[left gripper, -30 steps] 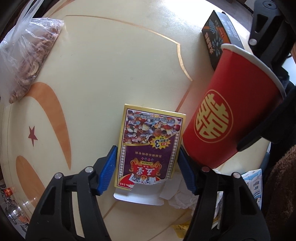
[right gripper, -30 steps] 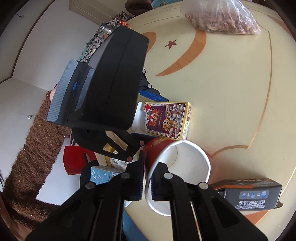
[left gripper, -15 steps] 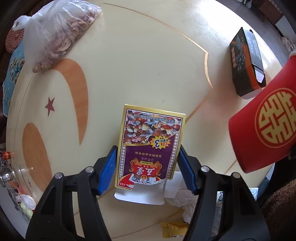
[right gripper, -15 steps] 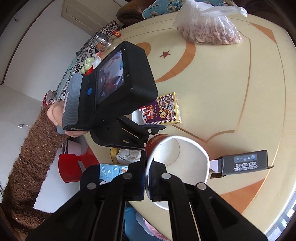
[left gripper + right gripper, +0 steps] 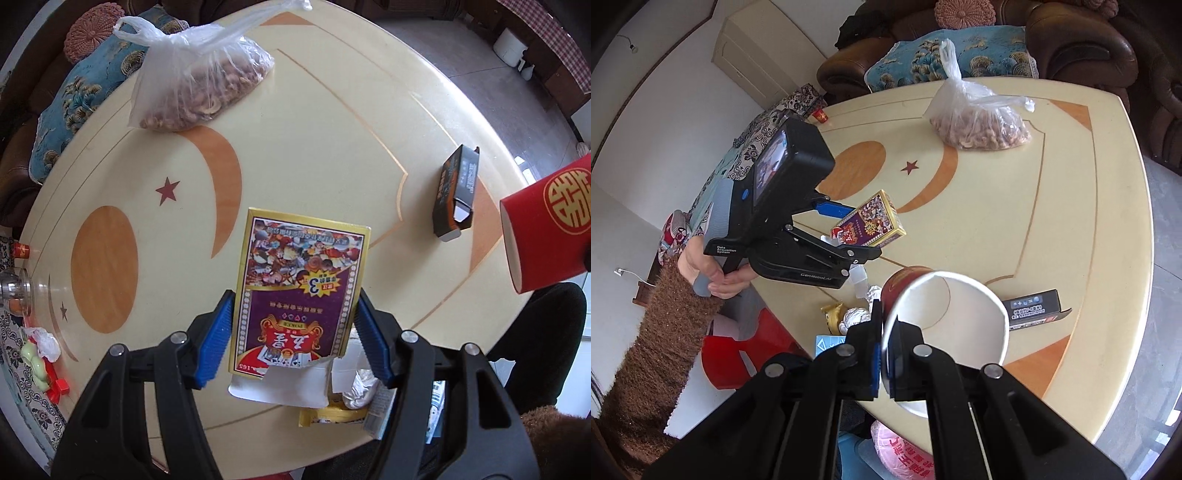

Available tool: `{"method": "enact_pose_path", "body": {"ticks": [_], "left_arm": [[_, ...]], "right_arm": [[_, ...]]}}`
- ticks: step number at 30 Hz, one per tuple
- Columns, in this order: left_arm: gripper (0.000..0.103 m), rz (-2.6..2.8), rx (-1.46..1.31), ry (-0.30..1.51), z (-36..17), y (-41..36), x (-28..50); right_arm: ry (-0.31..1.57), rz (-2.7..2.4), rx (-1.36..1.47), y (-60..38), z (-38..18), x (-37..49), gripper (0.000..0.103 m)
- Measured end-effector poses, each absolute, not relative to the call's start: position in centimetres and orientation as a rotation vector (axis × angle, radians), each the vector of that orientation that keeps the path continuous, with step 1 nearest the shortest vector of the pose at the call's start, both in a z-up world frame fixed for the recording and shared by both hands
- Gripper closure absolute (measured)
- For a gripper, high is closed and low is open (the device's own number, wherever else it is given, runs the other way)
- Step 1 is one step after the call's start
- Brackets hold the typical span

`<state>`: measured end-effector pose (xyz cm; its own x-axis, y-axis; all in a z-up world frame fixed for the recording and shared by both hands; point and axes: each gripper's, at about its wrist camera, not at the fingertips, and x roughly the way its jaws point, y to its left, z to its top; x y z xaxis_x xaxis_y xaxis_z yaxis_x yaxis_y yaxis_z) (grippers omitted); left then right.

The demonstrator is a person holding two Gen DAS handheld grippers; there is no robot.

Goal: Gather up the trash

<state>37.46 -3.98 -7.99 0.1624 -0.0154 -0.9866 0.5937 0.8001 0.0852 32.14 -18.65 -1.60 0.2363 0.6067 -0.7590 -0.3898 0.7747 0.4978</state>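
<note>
left gripper [image 5: 295, 332] clamped on a playing card box [image 5: 299, 288], right gripper [image 5: 884, 360] pinching red paper cup [image 5: 945, 317] rim, both above the table [image 5: 332, 129]

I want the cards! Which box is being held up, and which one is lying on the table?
The yellow card box is held in the left hand-held gripper. The black box lies on the table.

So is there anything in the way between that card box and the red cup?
Nothing visible. The card box, clamped in the left gripper, hangs above the table; open air separates it from the red cup pinched by the right gripper.
</note>
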Motion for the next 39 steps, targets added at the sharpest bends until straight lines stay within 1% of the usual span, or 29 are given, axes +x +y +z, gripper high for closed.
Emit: {"method": "enact_pose_path", "body": {"ticks": [3, 10, 19, 28, 39], "left_arm": [[0.040, -0.466, 0.509, 1.325, -6.4, -2.8, 35.9], [0.040, -0.491, 0.461, 1.322, -3.0, -2.5, 32.6], [0.040, -0.516, 0.519, 1.263, -0.1, -3.9, 25.0], [0.040, -0.554, 0.543, 1.231, -0.6, -4.6, 17.7], [0.040, -0.607, 0.575, 1.229, -3.6, -5.4, 11.6]], "right_arm": [[1.123, 0.671, 0.216, -19.2, -0.5, 31.2, 0.100], [1.089, 0.646, 0.198, -19.6, 1.1, 27.6, 0.100], [1.060, 0.620, 0.170, -19.8, 2.4, 21.5, 0.100], [1.074, 0.610, 0.171, -19.6, 0.8, 14.9, 0.100], [1.112, 0.601, 0.177, -19.0, -1.7, 9.9, 0.100]]}}
